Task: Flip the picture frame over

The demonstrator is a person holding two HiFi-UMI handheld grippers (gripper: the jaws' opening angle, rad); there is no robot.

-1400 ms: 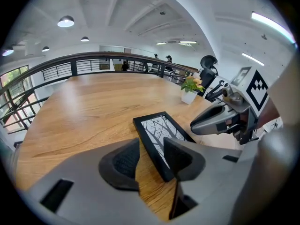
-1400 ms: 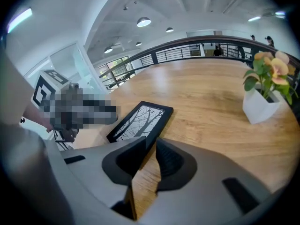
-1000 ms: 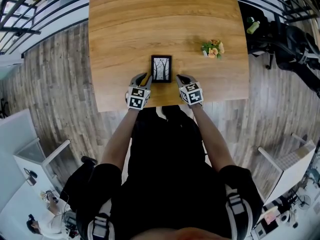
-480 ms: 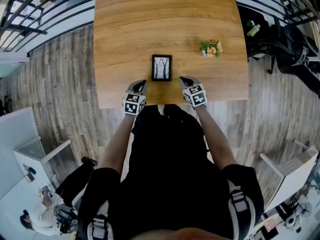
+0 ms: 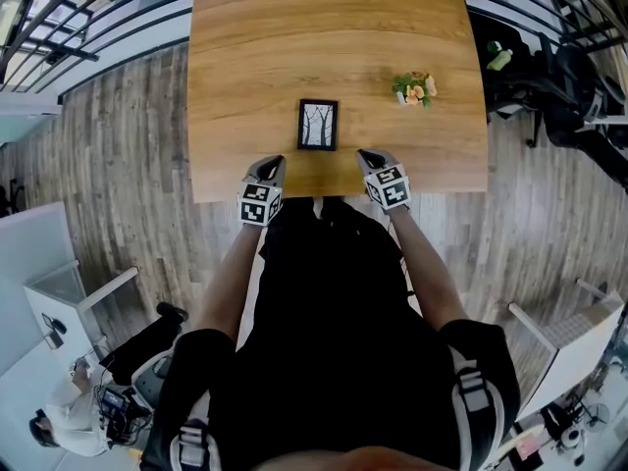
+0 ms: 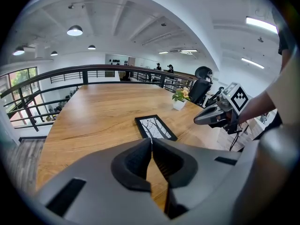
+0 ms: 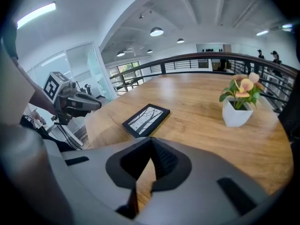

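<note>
The black picture frame (image 5: 317, 125) lies flat on the wooden table (image 5: 255, 57) with its tree picture facing up. It also shows ahead of both sets of jaws: picture frame (image 6: 155, 127), picture frame (image 7: 146, 119). My left gripper (image 5: 274, 163) hovers at the table's near edge, left of and nearer than the frame, shut with nothing between its jaws. My right gripper (image 5: 366, 155) hovers at the near edge on the frame's right, also shut and empty. Neither touches the frame. Each gripper is visible to the other: right gripper (image 6: 213, 116), left gripper (image 7: 77, 102).
A small white pot with flowers (image 5: 413, 88) stands on the table to the frame's right, plant (image 7: 240, 104). The table's front edge runs just under both grippers. A dark railing (image 5: 88, 27) and dark chairs and bags (image 5: 559, 77) surround the table on wooden floor.
Both grippers have drawn back from the frame's lower corners toward the table's near edge. The left jaws, open a second ago, have shut on nothing. The frame stays flat.
</note>
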